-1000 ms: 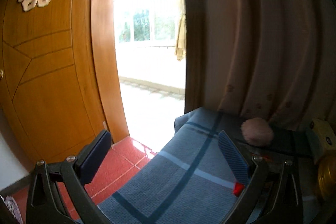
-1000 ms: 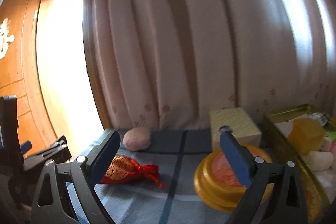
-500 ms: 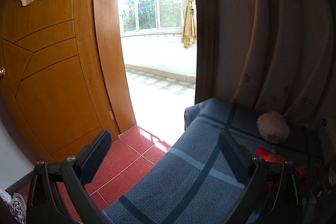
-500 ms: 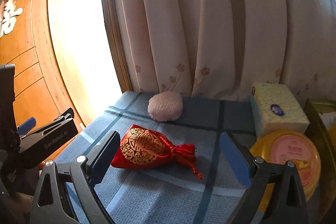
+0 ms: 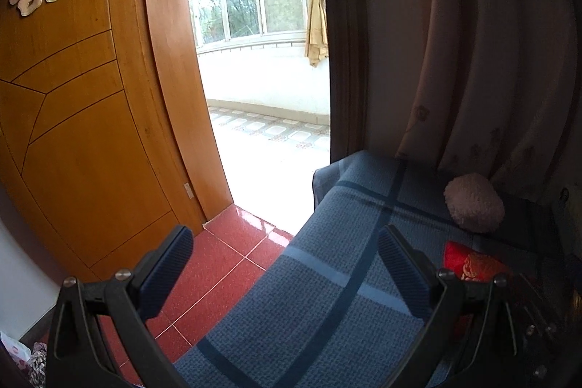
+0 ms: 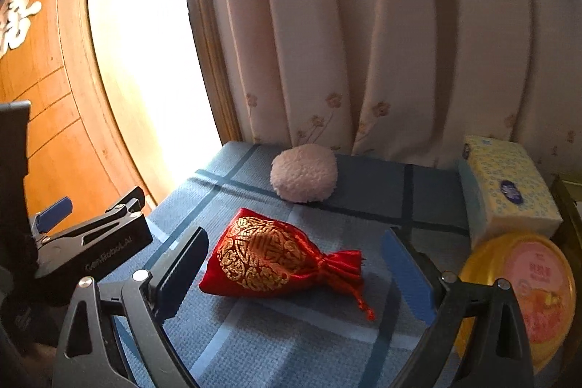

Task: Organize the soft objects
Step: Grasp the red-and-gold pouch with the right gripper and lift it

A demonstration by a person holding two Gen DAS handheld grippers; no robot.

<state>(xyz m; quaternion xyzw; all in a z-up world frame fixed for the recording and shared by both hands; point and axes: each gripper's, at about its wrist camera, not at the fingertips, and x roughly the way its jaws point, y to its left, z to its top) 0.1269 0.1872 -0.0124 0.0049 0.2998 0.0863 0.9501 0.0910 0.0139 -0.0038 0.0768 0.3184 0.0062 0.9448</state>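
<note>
A red and gold drawstring pouch lies on the blue checked cloth. My right gripper is open, its fingers on either side of the pouch, not touching it. A fluffy pink puff sits behind the pouch near the curtain. My left gripper is open and empty over the cloth's left edge; it also shows at the left of the right wrist view. In the left wrist view the puff and part of the pouch lie to the right.
A yellow patterned tissue box and a round yellow lidded tub stand at the right. A pale curtain hangs behind. A wooden door, red floor tiles and an open doorway lie to the left.
My right gripper has swung left and down, so the pouch now lies between its fingers. My left gripper's view has shifted slightly left; both grippers stay open.
</note>
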